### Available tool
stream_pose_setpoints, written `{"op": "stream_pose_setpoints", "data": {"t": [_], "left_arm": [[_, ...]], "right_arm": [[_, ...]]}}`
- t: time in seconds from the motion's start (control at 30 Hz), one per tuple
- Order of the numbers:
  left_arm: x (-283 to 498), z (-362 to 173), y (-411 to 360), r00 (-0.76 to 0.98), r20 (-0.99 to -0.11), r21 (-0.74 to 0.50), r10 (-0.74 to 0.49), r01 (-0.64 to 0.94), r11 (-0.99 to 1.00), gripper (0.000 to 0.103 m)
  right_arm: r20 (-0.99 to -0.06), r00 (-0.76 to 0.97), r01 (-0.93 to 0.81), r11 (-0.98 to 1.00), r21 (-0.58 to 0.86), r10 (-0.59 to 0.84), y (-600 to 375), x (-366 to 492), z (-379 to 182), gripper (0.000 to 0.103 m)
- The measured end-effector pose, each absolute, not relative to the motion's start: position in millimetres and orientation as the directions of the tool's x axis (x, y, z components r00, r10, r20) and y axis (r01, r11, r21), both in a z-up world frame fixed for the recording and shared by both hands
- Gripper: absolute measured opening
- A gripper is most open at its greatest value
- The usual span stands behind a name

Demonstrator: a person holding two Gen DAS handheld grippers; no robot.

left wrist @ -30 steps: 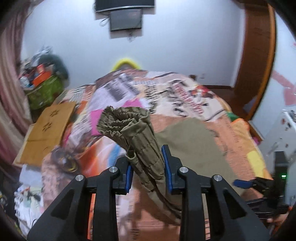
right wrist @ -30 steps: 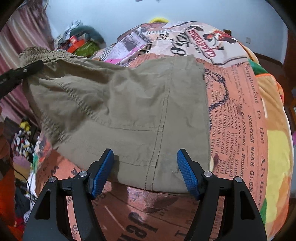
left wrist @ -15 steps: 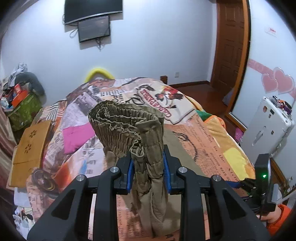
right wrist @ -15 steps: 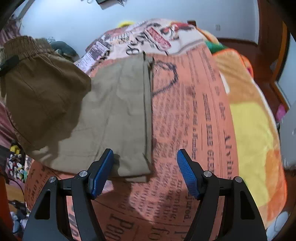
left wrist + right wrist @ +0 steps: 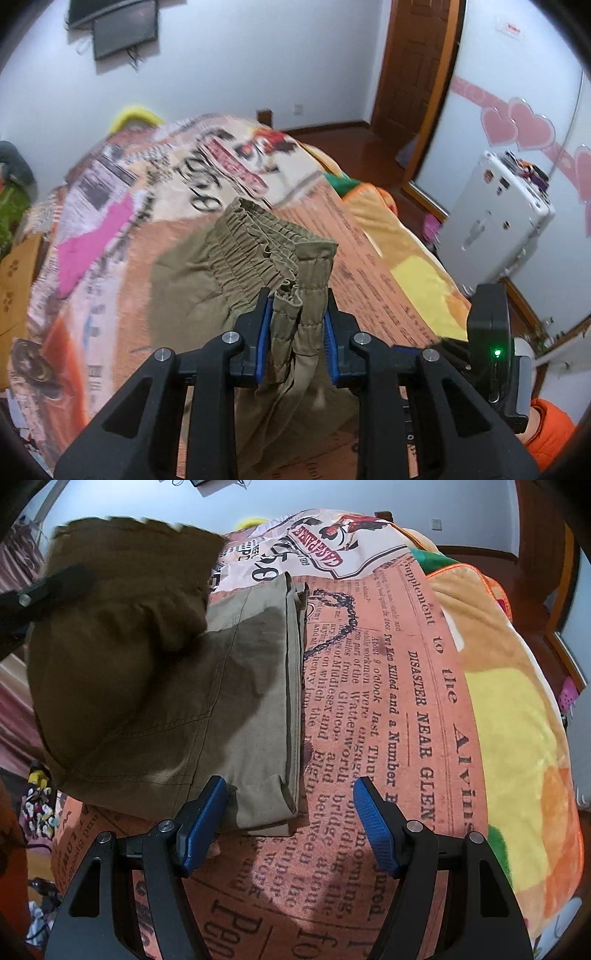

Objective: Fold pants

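Blurred and shadowed at upper left of the right view: lifted waistband of the pants (image 5: 122,635), rest lying flat on the bed (image 5: 424,709). Left claw (image 5: 295,328) clenched on bunched waistband at frame centre. Right claw (image 5: 291,825) released, spread over the pants' near corner. Readable on the blanket: "DISASTER NEAR GLEN".

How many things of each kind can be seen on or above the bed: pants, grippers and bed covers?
Pants: 1, olive pants, waistband end held up, the rest lying on the cover.
Grippers: 2, left gripper and right gripper.
Bed covers: 1, newspaper-print bed cover.
Total: 4
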State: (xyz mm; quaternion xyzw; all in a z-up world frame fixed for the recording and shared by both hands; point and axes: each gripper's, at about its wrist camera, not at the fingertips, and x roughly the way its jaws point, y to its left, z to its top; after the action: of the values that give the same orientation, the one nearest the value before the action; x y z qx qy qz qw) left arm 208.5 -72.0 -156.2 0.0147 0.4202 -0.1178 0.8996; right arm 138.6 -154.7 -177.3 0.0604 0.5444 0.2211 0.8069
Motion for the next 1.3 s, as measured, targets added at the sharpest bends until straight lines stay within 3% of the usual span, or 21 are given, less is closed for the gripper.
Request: {"op": "stream_pose_setpoints", "data": {"t": [0.3, 0.6, 0.77, 1.0, 1.1, 1.17, 1.3], "left_arm": [[216.2, -201.7, -88.7, 0.469, -0.844, -0.143, -0.26, 0.27, 0.952, 0.025], [199.1, -184.5, -79.8, 0.455, -0.824, -0.208, -0.338, 0.311, 0.927, 0.037], [184.0, -170.9, -56.7, 0.524, -0.807, -0.137, -0.274, 0.285, 0.949, 0.045], [174.0, -205.1, -5.1, 0.493, -0.859, -0.075, -0.135, 0.138, 0.988, 0.047], [163.0, -222.6, 7.7, 0.471, -0.878, -0.042, -0.09, 0.113, 0.993, 0.048], [154.4, -231.1, 12.3, 0.472, -0.878, -0.035, -0.078, 0.099, 0.994, 0.057], [146.4, -234.5, 16.4, 0.492, -0.868, -0.032, -0.069, 0.083, 0.996, 0.061]], "right_arm": [[-0.844, 0.355, -0.277, 0.907, 0.316, 0.403, -164.5, 136.4, -163.9, 0.067], [-0.823, 0.424, -0.234, 0.924, 0.304, 0.378, -185.2, 133.2, -141.3, 0.067], [-0.797, 0.462, -0.246, 0.919, 0.307, 0.39, -182.3, 135.6, -124.8, 0.067], [-0.766, 0.478, -0.311, 0.898, 0.311, 0.43, -155.4, 141.3, -111.4, 0.068], [-0.765, 0.464, -0.343, 0.887, 0.311, 0.447, -139.6, 144.8, -115.7, 0.067], [-0.78, 0.44, -0.35, 0.885, 0.306, 0.444, -128.8, 148.2, -125.8, 0.067], [-0.809, 0.389, -0.334, 0.886, 0.322, 0.441, -122.2, 148.0, -146.5, 0.068]]}}
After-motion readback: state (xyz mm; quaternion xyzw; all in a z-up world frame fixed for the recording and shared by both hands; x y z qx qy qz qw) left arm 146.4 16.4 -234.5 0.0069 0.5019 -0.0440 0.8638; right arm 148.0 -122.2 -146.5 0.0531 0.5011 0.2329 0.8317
